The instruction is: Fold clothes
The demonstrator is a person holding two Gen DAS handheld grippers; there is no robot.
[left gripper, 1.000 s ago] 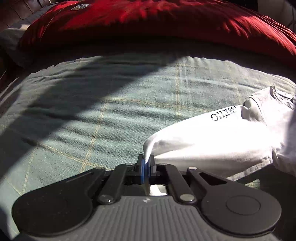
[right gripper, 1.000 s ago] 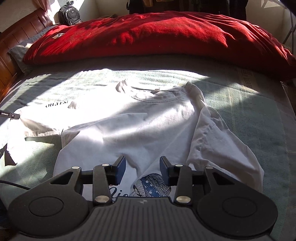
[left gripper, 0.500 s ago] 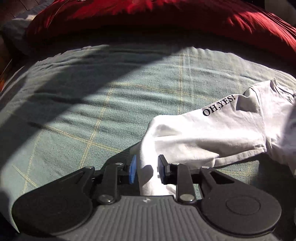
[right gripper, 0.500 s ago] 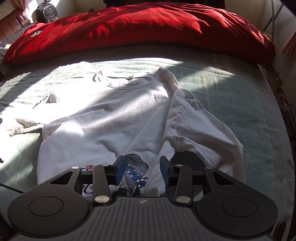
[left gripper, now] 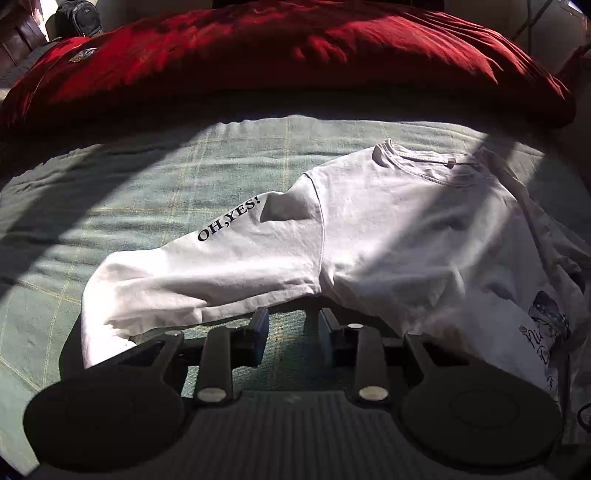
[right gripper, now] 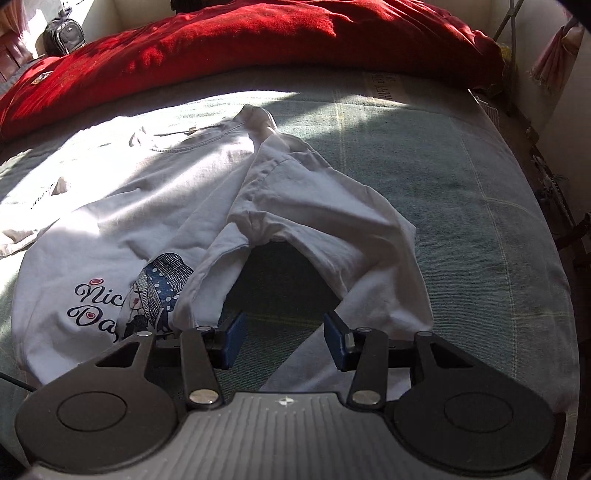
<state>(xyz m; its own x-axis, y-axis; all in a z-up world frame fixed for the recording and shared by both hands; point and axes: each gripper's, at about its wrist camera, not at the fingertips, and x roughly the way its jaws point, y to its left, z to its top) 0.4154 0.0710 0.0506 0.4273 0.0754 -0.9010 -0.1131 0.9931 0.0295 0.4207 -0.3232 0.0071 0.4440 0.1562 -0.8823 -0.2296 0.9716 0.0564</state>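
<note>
A white long-sleeved T-shirt lies spread on the green bedspread, collar toward the far side. Its sleeve printed "OH,YES!" stretches left. My left gripper is open and empty, hovering just below that sleeve's lower edge. In the right wrist view the same shirt shows a blue figure print and script lettering. Its other sleeve lies bunched and folded on the right. My right gripper is open and empty, over bare bedspread between the shirt's side and that sleeve.
A big red duvet lies across the far side of the bed. A dark backpack stands in the far left corner. The bed's right edge drops off beside furniture and a pink cloth.
My left gripper let go of the sleeve cuff, opened and moved right and back. My right gripper pulled right, from over the print to the gap beside the bunched sleeve, and opened wider.
</note>
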